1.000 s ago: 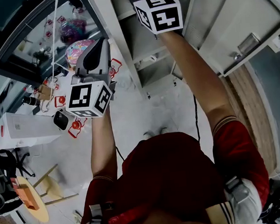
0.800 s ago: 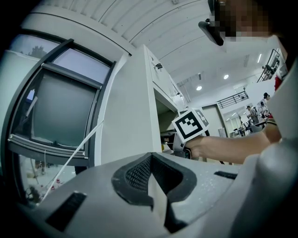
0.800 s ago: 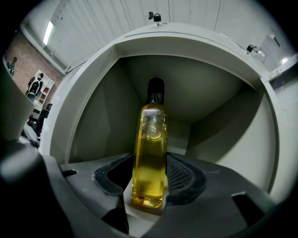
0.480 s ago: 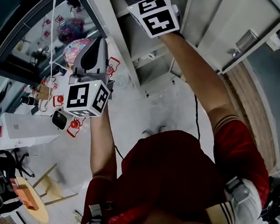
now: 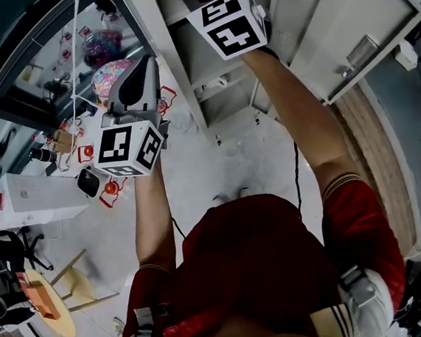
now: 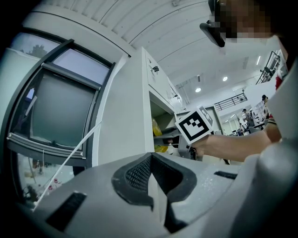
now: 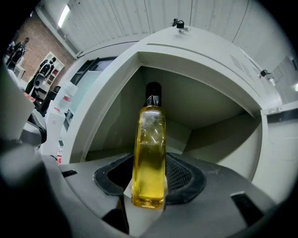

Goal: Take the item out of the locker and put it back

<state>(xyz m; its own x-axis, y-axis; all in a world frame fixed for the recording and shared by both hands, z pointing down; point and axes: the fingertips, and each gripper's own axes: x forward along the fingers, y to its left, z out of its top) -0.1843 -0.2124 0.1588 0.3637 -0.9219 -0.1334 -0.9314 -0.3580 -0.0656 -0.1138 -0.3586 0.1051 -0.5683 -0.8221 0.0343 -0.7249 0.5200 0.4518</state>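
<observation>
Two grippers, one bottle, one locker door swung open. The right gripper (image 7: 148, 188) has its jaws clamped on the lower part of the yellow bottle (image 7: 149, 153), which stands upright with its black cap on top. It is held right at the mouth of a locker (image 7: 200, 60) compartment. The bottle sits mid-opening, with clear room to the left wall, more to the right wall, and space above the cap under the top edge. Whether its base touches the shelf, I cannot tell. In the head view the door (image 5: 349, 32) hangs wide to the right, clear of the arm. The left gripper (image 6: 156, 186) has its jaws pressed together with nothing between them. It is held outside the locker's left side panel, beside one window (image 6: 60, 111), well apart from the bottle.
</observation>
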